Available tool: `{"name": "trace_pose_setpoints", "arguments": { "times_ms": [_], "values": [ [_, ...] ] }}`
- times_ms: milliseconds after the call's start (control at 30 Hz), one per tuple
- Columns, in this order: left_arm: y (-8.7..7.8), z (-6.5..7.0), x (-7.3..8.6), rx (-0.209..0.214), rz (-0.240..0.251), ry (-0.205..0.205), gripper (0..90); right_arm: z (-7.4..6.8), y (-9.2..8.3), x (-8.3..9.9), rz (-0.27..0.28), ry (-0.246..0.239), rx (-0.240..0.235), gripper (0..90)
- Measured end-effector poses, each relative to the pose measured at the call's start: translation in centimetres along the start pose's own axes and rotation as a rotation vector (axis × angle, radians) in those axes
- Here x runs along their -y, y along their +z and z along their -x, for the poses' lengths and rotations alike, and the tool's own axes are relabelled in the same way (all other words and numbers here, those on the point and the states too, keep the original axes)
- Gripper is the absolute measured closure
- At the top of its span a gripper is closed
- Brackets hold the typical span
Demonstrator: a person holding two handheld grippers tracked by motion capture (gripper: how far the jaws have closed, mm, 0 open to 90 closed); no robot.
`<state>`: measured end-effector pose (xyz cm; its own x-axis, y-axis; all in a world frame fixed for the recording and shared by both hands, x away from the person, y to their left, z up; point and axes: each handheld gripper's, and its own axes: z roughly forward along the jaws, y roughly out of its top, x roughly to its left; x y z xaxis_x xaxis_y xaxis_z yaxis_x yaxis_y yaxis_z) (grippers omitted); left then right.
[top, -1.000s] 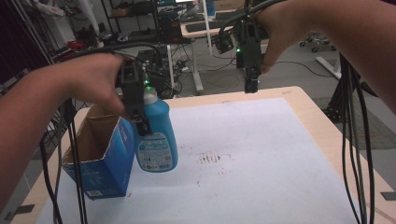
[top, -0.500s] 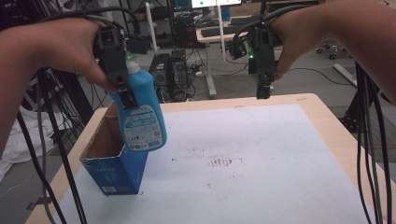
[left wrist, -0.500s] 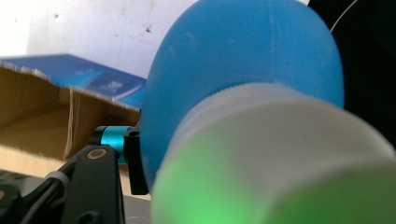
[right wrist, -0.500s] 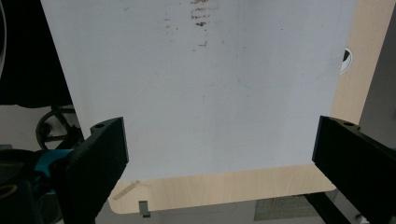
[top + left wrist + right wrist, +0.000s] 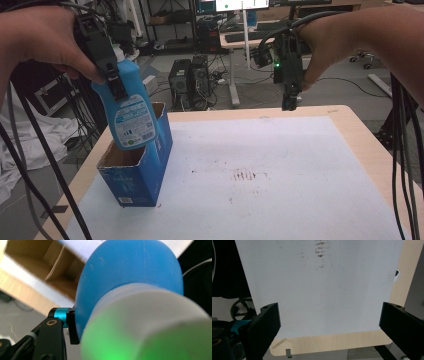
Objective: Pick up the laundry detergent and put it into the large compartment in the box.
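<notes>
left gripper (image 5: 114,82) clamped on blue bottle (image 5: 131,111), tilted over open box (image 5: 145,172) at near left | right gripper (image 5: 329,322) jaws apart, empty | risk: bottle base catches box rim, tipping box

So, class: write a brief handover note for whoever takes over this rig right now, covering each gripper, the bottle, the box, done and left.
Left gripper: shut on the blue plastic bottle with the white cap, held tilted over the open blue cardboard box, its base at the opening.
Right gripper: open, empty, above the table's far edge.
Done: bottle gripped and lifted.
Left: probably lowering it into the box and releasing.
</notes>
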<state>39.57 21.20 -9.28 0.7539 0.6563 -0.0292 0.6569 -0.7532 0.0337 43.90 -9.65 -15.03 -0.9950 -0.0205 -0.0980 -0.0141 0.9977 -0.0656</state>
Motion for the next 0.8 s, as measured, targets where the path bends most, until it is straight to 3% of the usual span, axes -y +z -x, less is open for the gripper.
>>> {"name": "trace_pose_setpoints", "arguments": {
  "times_ms": [33,200,567,800],
  "values": [
    [0.4,-0.6,0.3,-0.022,-0.018,-0.041,38.8,0.1,0.0,-0.1,0.0,-0.002,0.002,2.5],
    [1.0,-1.6,0.8,-0.045,-0.024,-0.086,38.8,0.3,0.2,-0.4,0.005,-0.012,-0.002,2.5],
    [4.1,-3.4,0.9,-0.009,-0.057,-0.098,38.8,0.4,0.5,-0.2,-0.002,0.008,-0.001,2.5],
    [5.7,-4.3,1.1,-0.013,-0.067,-0.155,38.8,0.5,0.8,0.0,0.002,0.005,-0.003,2.5]
  ]
}}
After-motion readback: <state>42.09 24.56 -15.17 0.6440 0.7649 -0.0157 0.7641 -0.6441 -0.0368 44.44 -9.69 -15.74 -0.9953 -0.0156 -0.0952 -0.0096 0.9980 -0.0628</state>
